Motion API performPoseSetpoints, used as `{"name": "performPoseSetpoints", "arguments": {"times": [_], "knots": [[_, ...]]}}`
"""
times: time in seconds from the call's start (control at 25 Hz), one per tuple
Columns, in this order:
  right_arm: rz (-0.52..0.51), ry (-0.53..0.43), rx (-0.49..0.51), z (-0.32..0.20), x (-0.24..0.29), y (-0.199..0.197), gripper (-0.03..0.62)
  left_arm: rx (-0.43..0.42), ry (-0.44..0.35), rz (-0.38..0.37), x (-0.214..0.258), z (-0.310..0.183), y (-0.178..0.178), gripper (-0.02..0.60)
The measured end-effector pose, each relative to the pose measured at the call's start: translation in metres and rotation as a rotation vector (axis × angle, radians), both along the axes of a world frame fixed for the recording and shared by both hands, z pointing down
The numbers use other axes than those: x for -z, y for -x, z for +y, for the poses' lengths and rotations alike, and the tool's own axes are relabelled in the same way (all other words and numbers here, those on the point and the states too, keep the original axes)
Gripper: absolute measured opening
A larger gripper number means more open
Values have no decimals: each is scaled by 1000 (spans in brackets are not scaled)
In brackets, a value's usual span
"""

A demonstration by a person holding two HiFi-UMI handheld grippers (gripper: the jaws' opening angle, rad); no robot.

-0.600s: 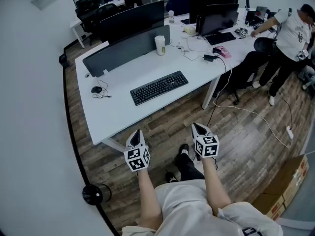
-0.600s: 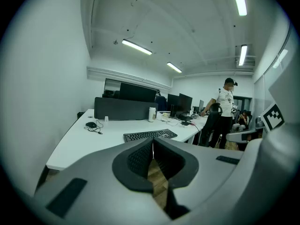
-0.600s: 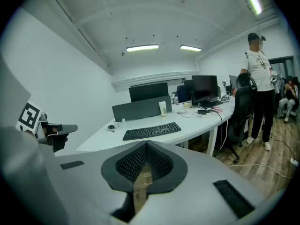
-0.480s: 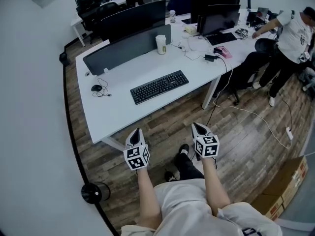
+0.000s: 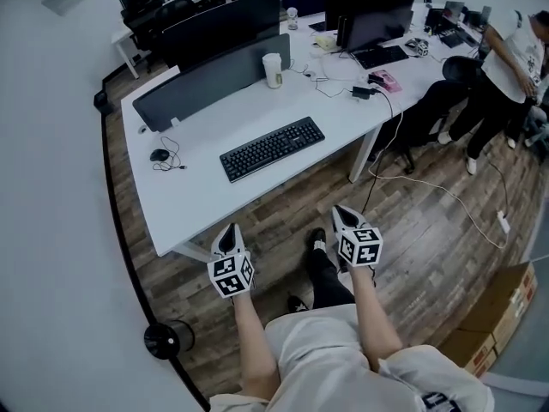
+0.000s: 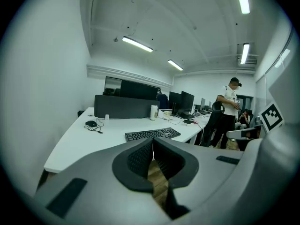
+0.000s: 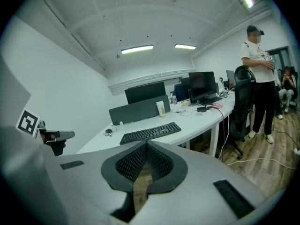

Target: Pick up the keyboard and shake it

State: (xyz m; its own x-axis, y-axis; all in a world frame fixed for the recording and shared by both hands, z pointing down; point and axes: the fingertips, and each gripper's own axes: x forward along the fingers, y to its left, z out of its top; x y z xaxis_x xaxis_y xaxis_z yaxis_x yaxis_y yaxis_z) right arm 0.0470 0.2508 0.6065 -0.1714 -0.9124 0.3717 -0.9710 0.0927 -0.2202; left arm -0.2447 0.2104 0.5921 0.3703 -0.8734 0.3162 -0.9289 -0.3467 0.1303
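Note:
A black keyboard (image 5: 272, 148) lies flat on the white desk (image 5: 197, 191), its length running left to right; it also shows as the keyboard (image 6: 152, 134) in the left gripper view and the keyboard (image 7: 150, 132) in the right gripper view. Both grippers hang over the wooden floor, short of the desk's front edge and well apart from the keyboard. My left gripper (image 5: 229, 229) is shut with nothing in it, tips (image 6: 153, 141) together. The right gripper (image 5: 339, 212) is likewise shut and empty, tips (image 7: 146, 144) meeting.
A black mouse (image 5: 159, 154) with a coiled cable sits at the desk's left. A grey divider panel (image 5: 210, 80) and a paper cup (image 5: 273, 69) stand behind the keyboard. Monitors (image 5: 377, 24) lie further right. A person (image 5: 506, 75) stands at right by an office chair (image 5: 446, 97). Cables trail across the floor (image 5: 446, 196).
The view has shifted a little, so the desk sits higher and left in the head view. Both grippers have drifted slightly up the frame, staying shut and short of the desk.

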Motion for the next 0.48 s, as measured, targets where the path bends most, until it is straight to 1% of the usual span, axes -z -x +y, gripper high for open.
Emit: {"name": "performPoseSetpoints", "arguments": {"times": [0.16, 0.24, 0.48], "knots": [[15, -4, 7, -23, -4, -10, 40, 78, -32, -6, 1, -29, 5, 17], [10, -11, 11, -43, -5, -15, 40, 82, -37, -2, 5, -49, 3, 17], [-32, 12, 36, -104, -16, -24, 40, 67, -32, 31, 10, -107, -15, 17]]}}
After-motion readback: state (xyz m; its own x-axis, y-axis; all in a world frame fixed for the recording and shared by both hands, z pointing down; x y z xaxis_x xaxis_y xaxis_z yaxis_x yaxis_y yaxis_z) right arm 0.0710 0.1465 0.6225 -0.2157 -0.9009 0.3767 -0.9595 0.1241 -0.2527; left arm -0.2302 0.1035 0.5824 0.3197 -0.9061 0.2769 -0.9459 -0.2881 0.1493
